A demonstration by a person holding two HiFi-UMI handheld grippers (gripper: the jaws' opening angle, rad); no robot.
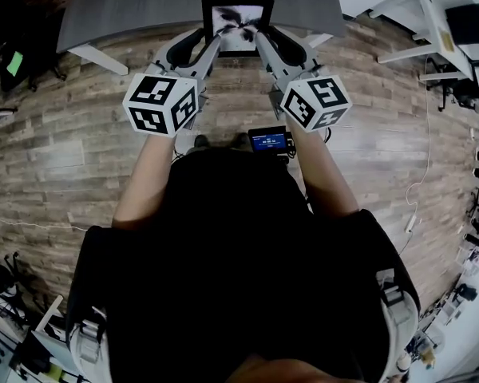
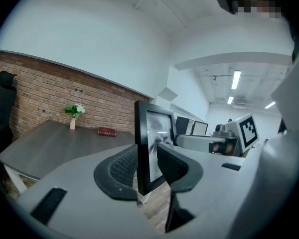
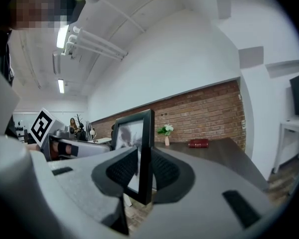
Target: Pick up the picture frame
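Note:
A black picture frame (image 1: 238, 24) with a black-and-white print is held up off the grey table (image 1: 128, 6), above the wooden floor. My left gripper (image 1: 215, 40) is shut on the frame's left edge (image 2: 142, 148), its mesh pads on either side of the black border. My right gripper (image 1: 259, 38) is shut on the right edge (image 3: 146, 153) in the same way. In the head view both grippers reach forward side by side, and their marker cubes (image 1: 161, 102) sit close to the person's body.
On the grey table stand a small vase with a plant (image 2: 73, 114) and a red book (image 2: 107, 131), next to a brick wall (image 3: 209, 113). A black office chair (image 2: 1, 103) stands at the left. White desks (image 1: 431, 30) stand at the right. A small screen (image 1: 269, 140) hangs at the person's chest.

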